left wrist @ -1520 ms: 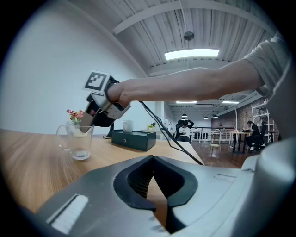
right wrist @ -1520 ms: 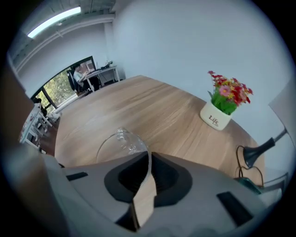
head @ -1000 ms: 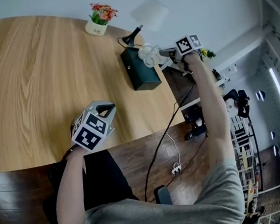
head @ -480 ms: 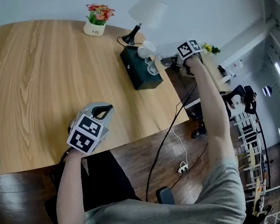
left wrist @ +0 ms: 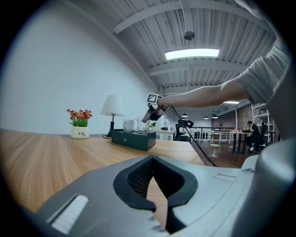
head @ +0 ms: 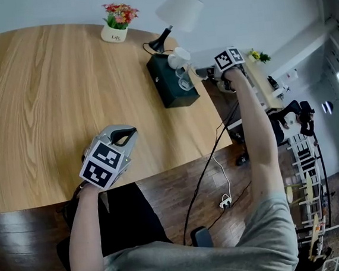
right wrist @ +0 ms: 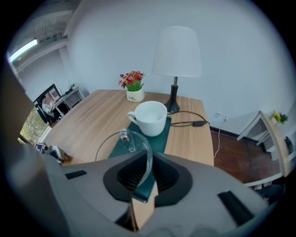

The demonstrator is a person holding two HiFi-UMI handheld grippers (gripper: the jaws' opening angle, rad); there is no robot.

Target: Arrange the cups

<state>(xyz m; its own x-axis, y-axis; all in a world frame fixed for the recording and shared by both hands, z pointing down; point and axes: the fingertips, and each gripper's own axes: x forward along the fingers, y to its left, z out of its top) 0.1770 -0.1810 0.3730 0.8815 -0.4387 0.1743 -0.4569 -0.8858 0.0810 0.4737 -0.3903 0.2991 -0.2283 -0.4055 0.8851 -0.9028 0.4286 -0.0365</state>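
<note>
A clear glass cup [right wrist: 144, 152] stands on the dark green box [right wrist: 159, 139], just in front of a white cup [right wrist: 151, 118]. My right gripper [right wrist: 142, 181] grips the glass cup's near rim from above, and its jaws are opening slightly. From the head view, the right gripper [head: 194, 73] reaches the glass cup [head: 184, 80] at the box's [head: 169, 87] right edge, with the white cup [head: 178, 58] behind. My left gripper [head: 126, 134] hovers over the table's near edge, shut and empty; its tips [left wrist: 152, 161] meet.
A wooden table [head: 47, 102] carries a white-shaded lamp [head: 180, 13] and a small flower pot [head: 118, 22] at the back. A black cable [head: 205, 164] hangs off the table's right edge to the dark floor. A white shelf stands at the right.
My right gripper has come down and a little left with the glass cup, which now rests on the box beside the white cup. The left gripper has stayed put.
</note>
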